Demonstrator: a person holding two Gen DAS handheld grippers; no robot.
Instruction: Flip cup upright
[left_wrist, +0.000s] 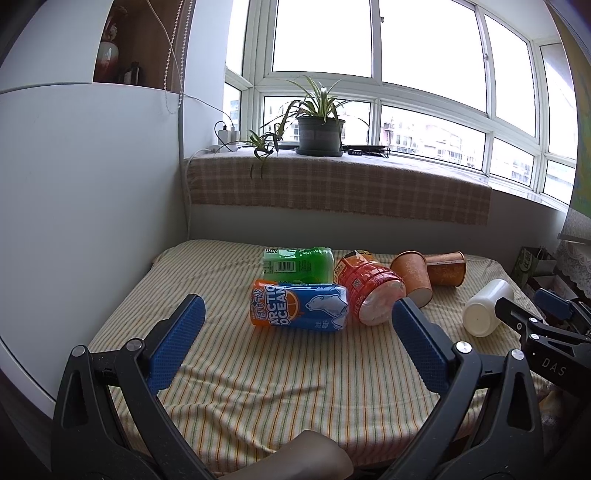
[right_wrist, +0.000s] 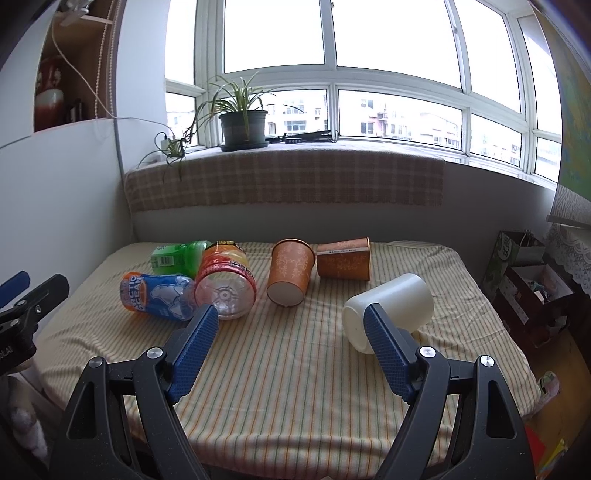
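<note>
A striped cloth in yellow, green and orange covers the worktop (right_wrist: 295, 369), which stands below a wide window with a potted spider plant (right_wrist: 243, 122) on the checked sill.

The right gripper (right_wrist: 291, 321) hovers low over the near part of the cloth, its blue-padded fingers (right_wrist: 195, 347) spread wide with nothing between them. Its right finger overlaps the white cup (right_wrist: 391, 306) in the right wrist view — whether it touches the cup cannot be told. The white cup lies on its side, flat base toward the camera.

The left gripper (left_wrist: 299, 317) is also wide open and empty, further left above the cloth.

Beyond the fingers, an orange patterned paper cup (right_wrist: 291, 273) lies tipped with its base toward the camera, and a second paper cup (right_wrist: 343, 258) lies on its side just behind it, the two close together or touching. To the left lie three bottles bunched together: a clear one with a red label (right_wrist: 225, 280), a blue Arctic Ocean bottle (right_wrist: 159, 295) in front, and a green bottle (right_wrist: 177, 256) behind.
</note>
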